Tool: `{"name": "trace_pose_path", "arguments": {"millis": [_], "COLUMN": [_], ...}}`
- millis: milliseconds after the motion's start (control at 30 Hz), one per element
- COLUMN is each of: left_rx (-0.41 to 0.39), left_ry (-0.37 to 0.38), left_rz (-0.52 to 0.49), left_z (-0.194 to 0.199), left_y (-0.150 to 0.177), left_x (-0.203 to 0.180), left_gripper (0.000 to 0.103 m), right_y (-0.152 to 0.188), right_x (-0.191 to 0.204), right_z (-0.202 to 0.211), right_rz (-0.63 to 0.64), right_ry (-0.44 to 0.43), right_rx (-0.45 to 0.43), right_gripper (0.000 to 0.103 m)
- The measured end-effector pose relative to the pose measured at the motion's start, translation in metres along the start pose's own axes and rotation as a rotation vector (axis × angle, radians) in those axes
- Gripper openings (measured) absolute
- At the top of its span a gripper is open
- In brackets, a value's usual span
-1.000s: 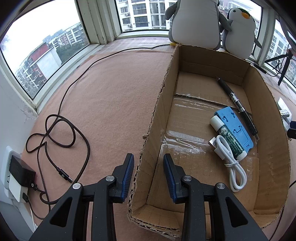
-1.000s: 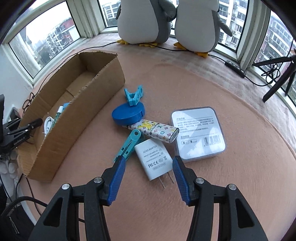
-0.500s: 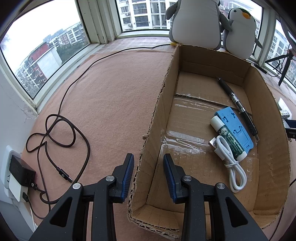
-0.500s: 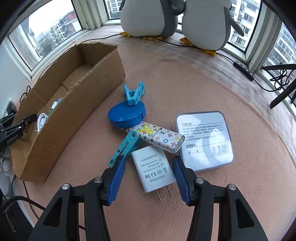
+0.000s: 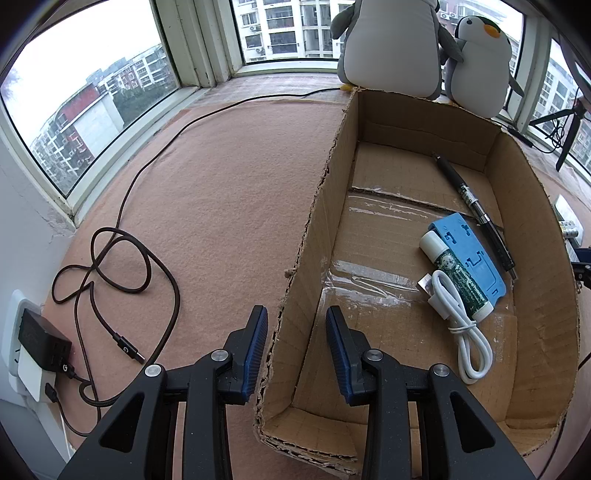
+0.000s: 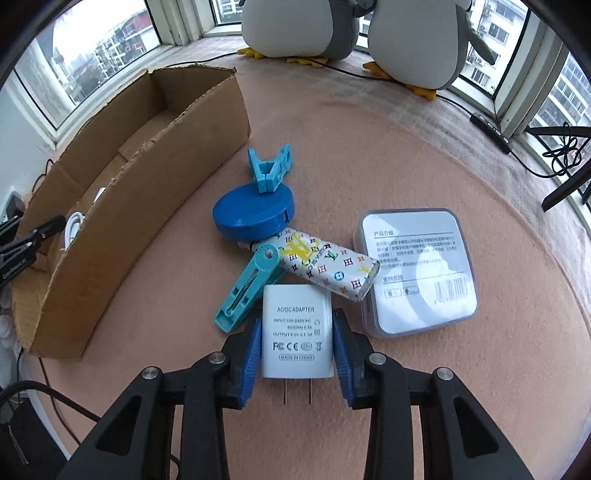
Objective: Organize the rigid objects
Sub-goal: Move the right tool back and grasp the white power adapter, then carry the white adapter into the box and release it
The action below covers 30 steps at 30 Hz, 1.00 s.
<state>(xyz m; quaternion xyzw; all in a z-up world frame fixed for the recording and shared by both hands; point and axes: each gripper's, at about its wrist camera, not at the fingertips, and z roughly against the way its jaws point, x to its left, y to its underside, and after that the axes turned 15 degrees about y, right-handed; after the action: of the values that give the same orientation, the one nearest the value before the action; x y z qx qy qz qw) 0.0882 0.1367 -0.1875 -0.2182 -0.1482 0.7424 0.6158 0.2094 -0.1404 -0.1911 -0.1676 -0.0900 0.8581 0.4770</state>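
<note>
The white AC/DC adapter (image 6: 295,332) lies on the pink felt with its prongs toward the camera. My right gripper (image 6: 298,315) is closing on it, and both blue pads touch its sides. Beside it lie a teal clothespin (image 6: 247,291), a patterned power bank (image 6: 328,266), a blue round case (image 6: 255,210), a light-blue clip (image 6: 269,170) and a grey flat box (image 6: 417,273). My left gripper (image 5: 297,310) stands open astride the near-left wall of the cardboard box (image 5: 317,221). Inside are a black pen (image 5: 469,199), a blue holder (image 5: 469,254), a green tube (image 5: 458,277) and a white cable (image 5: 461,325).
Two plush penguins (image 6: 303,26) stand at the window behind the items. A brown cable (image 5: 122,266) loops on the felt left of the box, running to a black charger (image 5: 40,343) in a wall socket. A black tripod leg (image 6: 565,184) stands at far right.
My right gripper came down and forward over the white adapter, and its jaws narrowed until the pads met its sides. The left gripper and the box stayed put.
</note>
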Motion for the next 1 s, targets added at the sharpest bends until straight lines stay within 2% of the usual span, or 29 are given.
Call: {"name": "trace_pose_path", "arguments": {"millis": [133,267,567,733,1000], "left_rx": [-0.002,-0.004,-0.002,-0.002,-0.003], "left_ry": [0.004,0.003,0.002,0.0,0.001], "left_rz": [0.005,0.006,0.0,-0.003,-0.004], "left_z": [0.0,0.0,0.0,0.0,0.0], "left_y": [0.0,0.0,-0.001,-0.001,-0.001], "left_x": [0.001,0.001,0.0,-0.001,-0.001], "left_gripper": [0.036,0.036,0.036,0.036,0.036], "right_y": [0.003,0.02,0.055,0.047,-0.003], "right_x": [0.0,-0.001,-0.01,-0.001,0.043], "right_z": [0.0,0.007,0.037,0.07,0.106], "right_rz": [-0.014,-0.039,-0.175,-0.196,-0.134], "right_ry": [0.007,0.007,-0.041,-0.07,-0.122], "right_rx": [0.0,-0.002,-0.036,-0.105,-0.22], "right_gripper": [0.032,0.032,0.032,0.032,0.032]}}
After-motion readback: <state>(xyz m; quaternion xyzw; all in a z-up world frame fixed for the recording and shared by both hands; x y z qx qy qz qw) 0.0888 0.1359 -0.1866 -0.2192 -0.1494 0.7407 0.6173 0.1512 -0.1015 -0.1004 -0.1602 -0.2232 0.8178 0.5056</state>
